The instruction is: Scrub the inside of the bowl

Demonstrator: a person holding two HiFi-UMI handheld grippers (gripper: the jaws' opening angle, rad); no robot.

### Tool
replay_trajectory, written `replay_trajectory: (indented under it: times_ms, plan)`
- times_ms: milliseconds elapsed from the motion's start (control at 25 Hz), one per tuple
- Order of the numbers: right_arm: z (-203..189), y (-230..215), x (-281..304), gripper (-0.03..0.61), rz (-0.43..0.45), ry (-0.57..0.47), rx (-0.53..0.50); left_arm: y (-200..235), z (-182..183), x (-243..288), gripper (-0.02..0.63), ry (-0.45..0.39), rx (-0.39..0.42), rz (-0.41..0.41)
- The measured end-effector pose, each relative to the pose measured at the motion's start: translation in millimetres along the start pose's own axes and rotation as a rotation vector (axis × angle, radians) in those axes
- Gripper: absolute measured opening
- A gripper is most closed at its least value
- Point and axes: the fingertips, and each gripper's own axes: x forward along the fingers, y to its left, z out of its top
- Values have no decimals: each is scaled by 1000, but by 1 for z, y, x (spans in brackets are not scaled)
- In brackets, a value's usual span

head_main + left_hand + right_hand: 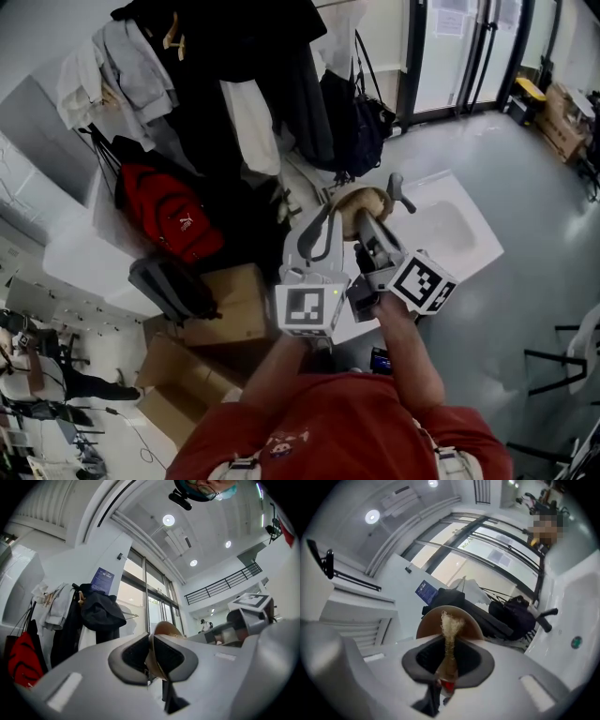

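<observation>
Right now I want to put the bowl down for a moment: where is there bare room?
The white sink basin, right of the faucet and just beyond the bowl, is bare. The grey floor to its right is open too. Left is crowded: cardboard boxes, red backpack, hanging coats.

grey floor (pixel 534 197), coat rack (pixel 234 84), perhaps glass doors (pixel 450 52)

Hand-held grippers, two: left hand-held gripper (pixel 151 649), right hand-held gripper (pixel 447 662). Wooden bowl (pixel 362 201), one. Fibre brush (pixel 450 626), one. Sink (pixel 469 246), one. Tap (pixel 398 193), one. Red backpack (pixel 174 221), one.
</observation>
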Motion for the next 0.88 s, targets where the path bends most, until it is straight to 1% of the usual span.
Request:
replay_trajectory:
  times_ms: [120,240,360,480,680,760,800,880]
  plan:
    - [-3,-4,6,51,35,17,135,2,-6,1,38,4,16,-18]
    - [-9,-13,6,51,34,44,279,3,-3,1,40,-2,-2,-24]
    - [-11,-13,8,51,83,55,441,4,-4,1,40,-4,-3,-31]
    - [-12,-16,9,51,111,53,604,4,-5,1,40,-13,-5,-36]
    - [-18,-26,10,51,117,27,887,4,-7,2,43,-14,1,-52]
    - [-21,-29,10,51,122,22,940,4,-9,1,43,-11,-6,-50]
    - [-21,-29,10,51,124,22,938,4,-10,1,43,-9,-10,-49]
    - [-19,-29,10,51,124,22,891,3,-11,2,43,-7,-13,-48]
